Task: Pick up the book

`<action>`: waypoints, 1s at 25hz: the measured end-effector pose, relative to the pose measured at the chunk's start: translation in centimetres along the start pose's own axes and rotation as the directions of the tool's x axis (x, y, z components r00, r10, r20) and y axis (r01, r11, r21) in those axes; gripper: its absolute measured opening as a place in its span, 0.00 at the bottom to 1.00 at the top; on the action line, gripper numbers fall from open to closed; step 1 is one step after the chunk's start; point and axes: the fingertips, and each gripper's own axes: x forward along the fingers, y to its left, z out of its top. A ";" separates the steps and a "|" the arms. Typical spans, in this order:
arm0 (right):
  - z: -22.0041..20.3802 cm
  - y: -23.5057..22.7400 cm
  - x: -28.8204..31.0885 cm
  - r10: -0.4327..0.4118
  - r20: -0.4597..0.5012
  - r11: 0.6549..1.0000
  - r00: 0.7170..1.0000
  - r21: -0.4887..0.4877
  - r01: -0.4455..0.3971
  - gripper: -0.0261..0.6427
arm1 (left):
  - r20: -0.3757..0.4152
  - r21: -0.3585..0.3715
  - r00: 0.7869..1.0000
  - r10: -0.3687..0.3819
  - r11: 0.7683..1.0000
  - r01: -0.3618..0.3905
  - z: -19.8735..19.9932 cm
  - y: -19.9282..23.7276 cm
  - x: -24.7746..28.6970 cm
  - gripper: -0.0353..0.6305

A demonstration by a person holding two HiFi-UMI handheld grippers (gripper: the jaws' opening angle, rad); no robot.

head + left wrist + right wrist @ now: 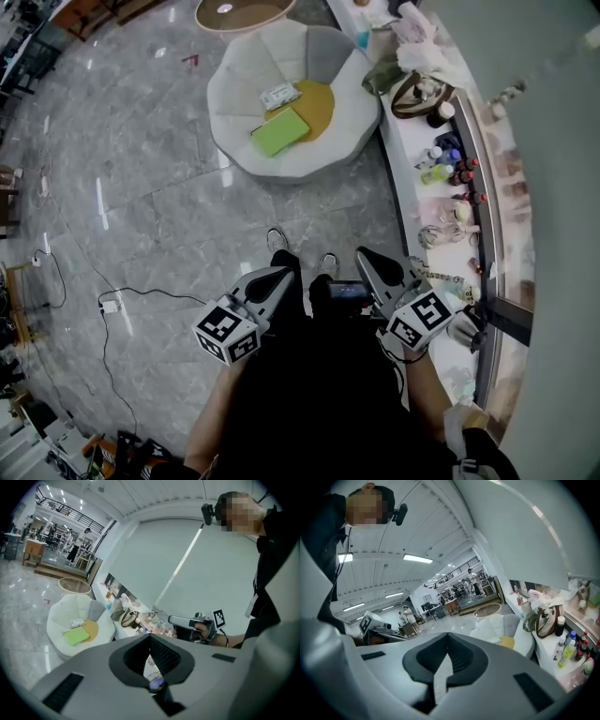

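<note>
A green book (279, 132) lies flat on the seat of a white round armchair (234, 94), beside a yellow cushion (317, 105) and a small white packet (279, 95). The left gripper view also has the green book (76, 635), far off at lower left. My left gripper (284, 273) and right gripper (367, 257) are held side by side at waist height, well short of the chair, both shut and empty. In the right gripper view the armchair (497, 629) and cushion (506, 642) show, but the book is hidden.
A long white counter (412, 178) along the right wall carries a brown bag (417, 94), bottles (448, 164) and clutter. White cables and a plug (111, 305) lie on the grey marble floor at left. A round table (242, 13) stands beyond the chair.
</note>
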 end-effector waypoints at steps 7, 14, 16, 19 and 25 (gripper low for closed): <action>2.0 0.2 4.0 -0.034 -0.003 0.999 0.999 -0.030 0.034 0.06 | -0.036 0.015 0.998 -0.047 0.999 0.048 1.5 3.2 0.1 0.07; 4.8 0.7 9.8 -0.058 0.005 0.996 0.998 -0.067 0.058 0.06 | -0.037 0.038 0.996 -0.082 0.996 0.083 4.7 8.2 -0.5 0.07; 5.5 0.9 11.4 -0.064 0.009 0.995 0.998 -0.078 0.065 0.06 | -0.038 0.042 0.995 -0.089 0.995 0.090 5.5 9.7 -0.6 0.07; 6.2 1.3 13.7 -0.078 0.014 0.992 0.997 -0.095 0.079 0.06 | -0.042 0.040 0.994 -0.098 0.994 0.099 6.5 12.1 -1.1 0.07; 6.5 2.6 16.9 -0.123 0.020 0.987 0.992 -0.101 0.125 0.06 | -0.064 0.032 0.991 -0.118 0.992 0.120 7.7 15.7 -2.5 0.07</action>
